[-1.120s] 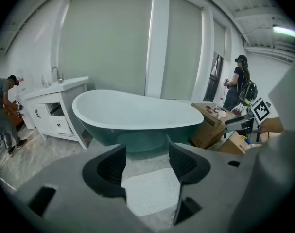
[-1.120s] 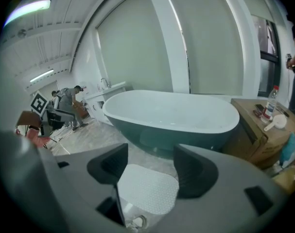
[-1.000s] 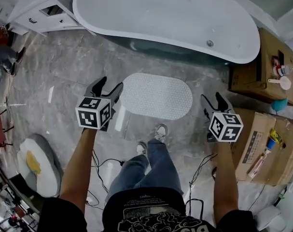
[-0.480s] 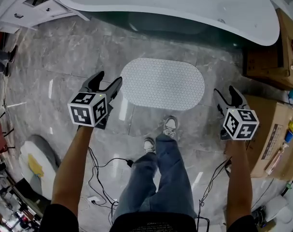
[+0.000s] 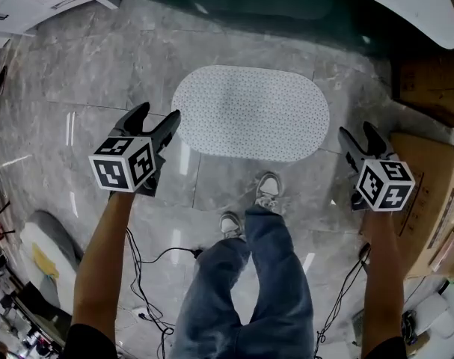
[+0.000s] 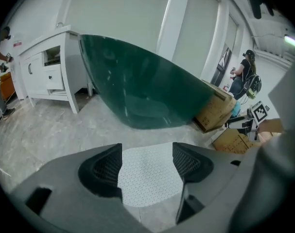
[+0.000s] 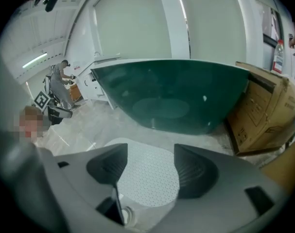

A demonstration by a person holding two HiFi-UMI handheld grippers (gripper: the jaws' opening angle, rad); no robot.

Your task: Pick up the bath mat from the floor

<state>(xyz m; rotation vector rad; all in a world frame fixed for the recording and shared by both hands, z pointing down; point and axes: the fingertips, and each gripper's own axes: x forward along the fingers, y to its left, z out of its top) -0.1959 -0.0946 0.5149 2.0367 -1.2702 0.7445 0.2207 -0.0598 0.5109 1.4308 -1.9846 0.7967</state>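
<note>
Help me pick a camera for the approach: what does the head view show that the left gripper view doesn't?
Only the head view: both grippers at once, the left gripper and right gripper appearing either side of the bath mat, plus the person's shoes and floor cables. Only the left gripper view: a distant person, and the left gripper's ribbed pads close up, jaws opening with nothing between them. Both: the bath mat flat on the grey floor, in front of the dark green tub.
</note>
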